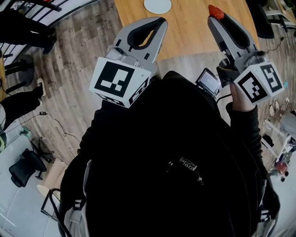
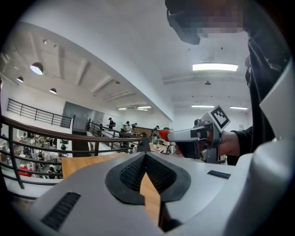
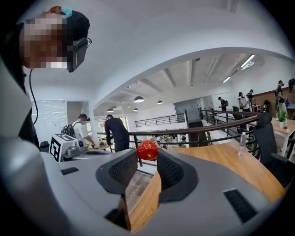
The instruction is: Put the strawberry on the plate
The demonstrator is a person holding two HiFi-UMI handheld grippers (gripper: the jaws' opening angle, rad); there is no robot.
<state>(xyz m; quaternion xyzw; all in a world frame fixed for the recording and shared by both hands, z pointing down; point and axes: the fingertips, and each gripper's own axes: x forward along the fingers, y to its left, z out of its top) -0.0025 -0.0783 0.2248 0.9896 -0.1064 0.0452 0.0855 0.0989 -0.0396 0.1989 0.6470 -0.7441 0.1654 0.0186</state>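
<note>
The person's black top (image 1: 171, 176) fills the lower half of the head view, and grey wood-plank floor (image 1: 88, 41) spreads out on either side of it. Ahead lies the pale wooden counter (image 1: 194, 32), its near edge running just beyond the two claws. The left claw (image 1: 162, 22) is held out over that near edge, its marker cube (image 1: 121, 81) facing up; in the left gripper view its jaws meet at the tips with nothing between them, and only a sliver of counter shows through the gap lower down. The right claw (image 1: 215, 17) reaches out level with it on the other side, a hand (image 1: 243, 99) wrapped round its handle below its own cube (image 1: 260, 83). Its jaws are clamped on the strawberry (image 3: 147, 150), which sits pinched right at the tips, red with a touch of green at its lower edge. A white plate (image 1: 157, 5) rests on the counter at the top of the head view, partly cut off by the frame. The strawberry (image 1: 216, 12) is held in the air to the right of the plate, clear of it.
</note>
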